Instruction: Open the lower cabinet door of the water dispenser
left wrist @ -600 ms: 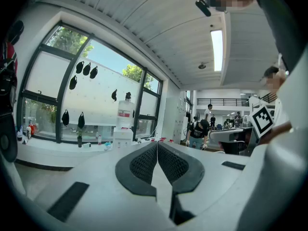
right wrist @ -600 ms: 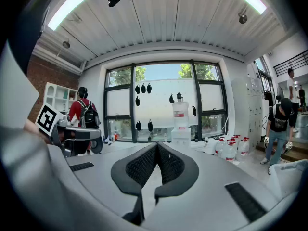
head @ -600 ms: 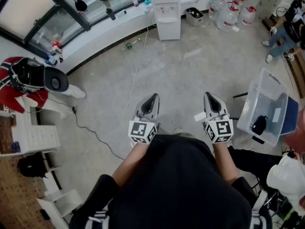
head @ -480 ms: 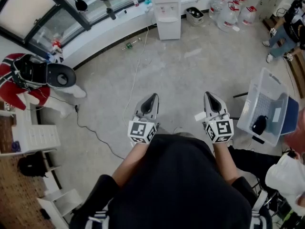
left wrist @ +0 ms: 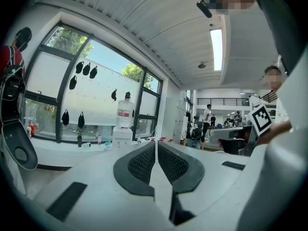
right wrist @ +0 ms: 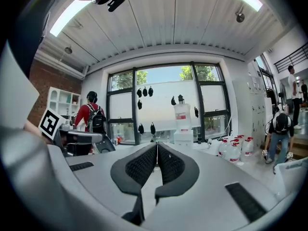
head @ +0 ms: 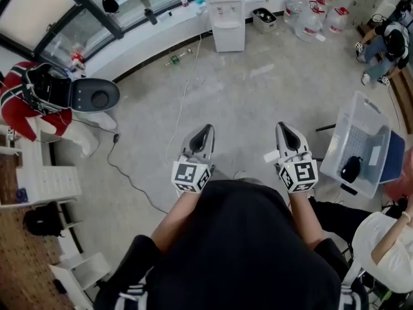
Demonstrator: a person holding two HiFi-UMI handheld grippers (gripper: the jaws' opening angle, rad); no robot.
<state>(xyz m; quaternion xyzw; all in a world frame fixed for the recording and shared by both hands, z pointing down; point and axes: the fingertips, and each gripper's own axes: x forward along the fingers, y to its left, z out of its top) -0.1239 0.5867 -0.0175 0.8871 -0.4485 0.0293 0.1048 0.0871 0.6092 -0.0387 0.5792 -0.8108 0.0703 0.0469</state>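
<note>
Water dispenser (head: 226,11) stands against the far wall under the windows, well apart from both grippers; its lower cabinet door (head: 229,41) looks shut from here. Left gripper (head: 207,132) and right gripper (head: 282,128) are held side by side in front of the person, over bare floor (head: 258,102). Jaws on both are pressed fully together with nothing between them.

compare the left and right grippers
The right gripper has a small white tab on its inner side; the left gripper shows none. The left gripper's marker cube carries a different pattern from the right gripper's. The left gripper slants rightward in the head view, the right gripper leftward. Both are shut, empty, and far across the floor from the water dispenser.
</note>
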